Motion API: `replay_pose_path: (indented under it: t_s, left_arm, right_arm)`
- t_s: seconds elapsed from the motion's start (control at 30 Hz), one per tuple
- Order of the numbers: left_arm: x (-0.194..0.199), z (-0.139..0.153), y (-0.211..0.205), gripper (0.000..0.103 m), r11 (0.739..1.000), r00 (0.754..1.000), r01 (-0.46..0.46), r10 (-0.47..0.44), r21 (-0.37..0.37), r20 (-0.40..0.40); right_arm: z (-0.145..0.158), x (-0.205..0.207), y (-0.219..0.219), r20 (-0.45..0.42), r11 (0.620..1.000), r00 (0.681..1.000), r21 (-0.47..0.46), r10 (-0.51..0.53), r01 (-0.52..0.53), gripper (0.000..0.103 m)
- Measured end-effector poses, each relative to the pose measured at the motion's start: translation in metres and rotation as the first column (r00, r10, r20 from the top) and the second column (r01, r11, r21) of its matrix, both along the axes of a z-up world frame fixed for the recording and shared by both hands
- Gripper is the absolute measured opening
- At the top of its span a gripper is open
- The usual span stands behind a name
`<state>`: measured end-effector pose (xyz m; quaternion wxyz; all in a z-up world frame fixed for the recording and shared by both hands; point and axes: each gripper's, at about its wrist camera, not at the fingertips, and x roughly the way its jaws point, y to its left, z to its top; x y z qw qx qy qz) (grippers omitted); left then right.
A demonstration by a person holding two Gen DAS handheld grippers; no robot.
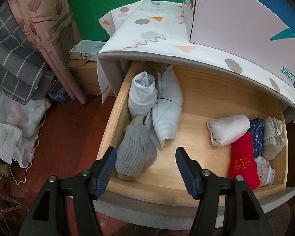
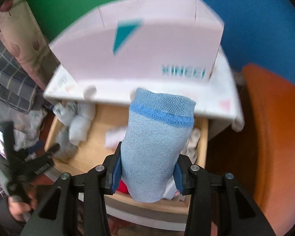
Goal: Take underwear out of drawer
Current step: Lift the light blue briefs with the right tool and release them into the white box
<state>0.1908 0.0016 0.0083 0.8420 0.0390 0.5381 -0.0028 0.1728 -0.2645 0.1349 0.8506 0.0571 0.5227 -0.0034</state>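
1. While the wooden drawer (image 1: pixel 116 118) stands pulled out from under the patterned cabinet top (image 1: pixel 153 39), the right gripper (image 2: pixel 147 169) is clamped on a rolled light-blue piece of underwear (image 2: pixel 157 147), its blue pads pressing both sides of the roll.
2. In the right wrist view the roll stands up between the jaws, its darker blue band (image 2: pixel 163 116) near the top, above the open drawer (image 2: pixel 203 137).
3. The left gripper (image 1: pixel 145 157) hangs partly open over the front left of the drawer, its jaws apart and holding nothing.
4. Just past its left pad (image 1: pixel 108 161) lies a grey ribbed sock bundle (image 1: pixel 133 153), between the fingers in the view; contact cannot be told.
5. Behind the grey bundle, at the drawer's left, lie pale blue-white rolled bundles (image 1: pixel 157 102).
6. At the drawer's right sit a white roll (image 1: pixel 228 129), a red roll (image 1: pixel 243 163), a dark blue patterned roll (image 1: pixel 256 135), and a grey-beige bundle (image 1: pixel 273 137), all close together.
7. A pale pink box (image 1: pixel 245 29) printed with teal lettering stands on the cabinet top.
8. The right wrist view is blurred; a hand (image 2: pixel 19 206) shows at its lower left, on the left gripper's handle.
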Motion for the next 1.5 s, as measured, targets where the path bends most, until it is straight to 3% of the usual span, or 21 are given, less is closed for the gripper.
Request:
replay_pose_path:
  t_s: [0.33, 0.53, 0.67, 0.97, 1.5]
  left_arm:
    - [-0.001, -0.002, -0.006, 0.064, 0.999, 1.000, 0.019, -0.019, 0.041, 0.001]
    - [-0.002, -0.001, -0.005, 0.064, 0.999, 1.000, 0.017, -0.018, 0.050, 0.010]
    - [-0.003, 0.000, -0.005, 0.064, 0.998, 1.000, 0.017, -0.018, 0.053, 0.019]
    - [-0.003, 0.000, -0.005, 0.064, 0.999, 1.000, 0.021, -0.022, 0.043, 0.019]
    - [-0.001, -0.002, -0.005, 0.064, 0.999, 1.000, 0.020, -0.021, 0.026, 0.015]
  right_arm:
    - [0.104, 0.042, -0.023, 0.137, 0.998, 0.991, -0.061, 0.002, 0.006, 0.040]
    - [0.127, 0.082, -0.028, 0.154, 0.997, 0.988, -0.079, -0.003, 0.015, 0.040]
    - [0.118, 0.115, -0.029, 0.121, 0.994, 0.993, -0.104, -0.005, 0.018, 0.040]
    - [0.058, 0.175, -0.029, -0.016, 0.993, 1.000, -0.116, -0.020, 0.018, 0.042]
    - [-0.006, 0.211, -0.016, -0.124, 0.991, 0.992, -0.135, -0.018, 0.001, 0.047]
